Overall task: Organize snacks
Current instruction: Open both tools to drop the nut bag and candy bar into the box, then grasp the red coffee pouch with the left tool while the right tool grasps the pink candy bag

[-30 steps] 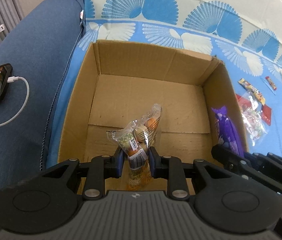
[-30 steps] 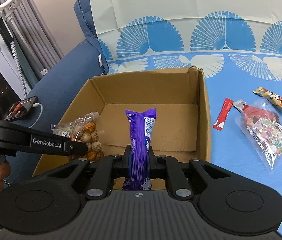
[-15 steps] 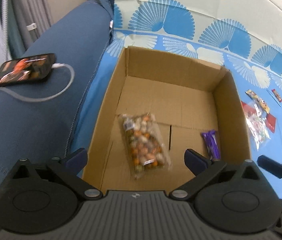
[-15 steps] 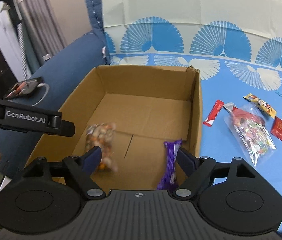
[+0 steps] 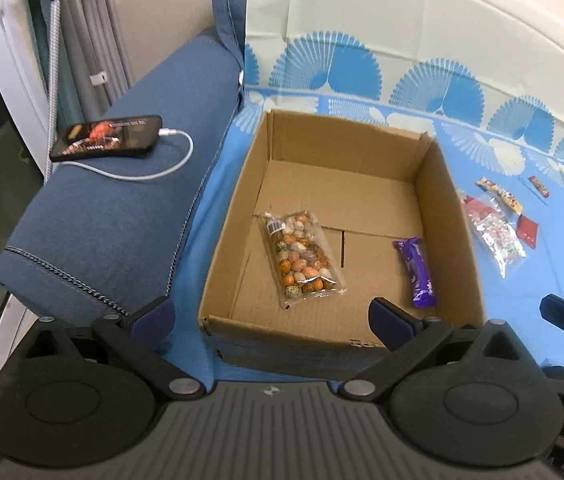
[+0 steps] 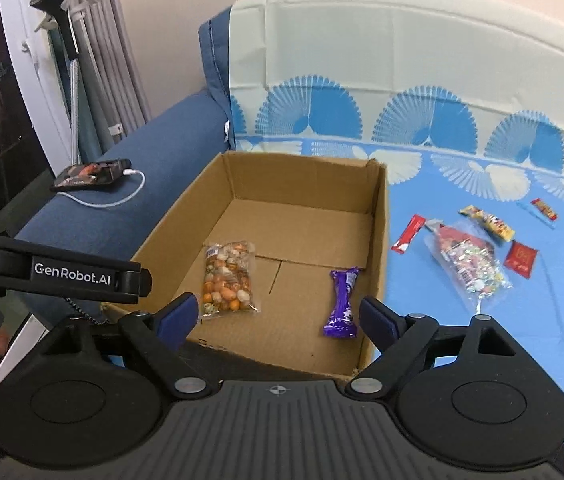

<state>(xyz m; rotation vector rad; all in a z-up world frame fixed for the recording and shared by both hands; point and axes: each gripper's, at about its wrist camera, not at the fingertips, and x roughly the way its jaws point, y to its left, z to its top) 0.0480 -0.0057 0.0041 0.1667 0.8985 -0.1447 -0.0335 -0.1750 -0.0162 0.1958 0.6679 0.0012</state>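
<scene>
Both grippers — left (image 5: 269,316) and right (image 6: 277,314) — just let go and sit wide apart, so nuts (image 5: 302,254) and purple bar (image 5: 418,272) are boxed (image 5: 454,216) — loose snacks (image 6: 470,266) next, I'd guess.

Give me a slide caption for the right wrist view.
Open right gripper above a cardboard box holding a nut bag and purple bar.

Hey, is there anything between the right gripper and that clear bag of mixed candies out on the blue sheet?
Nothing visible blocks it. The right gripper is open and empty over the cardboard box's near end; the candy bag lies beyond the box's right wall, its top uncovered, a red packet partly beneath it.
</scene>
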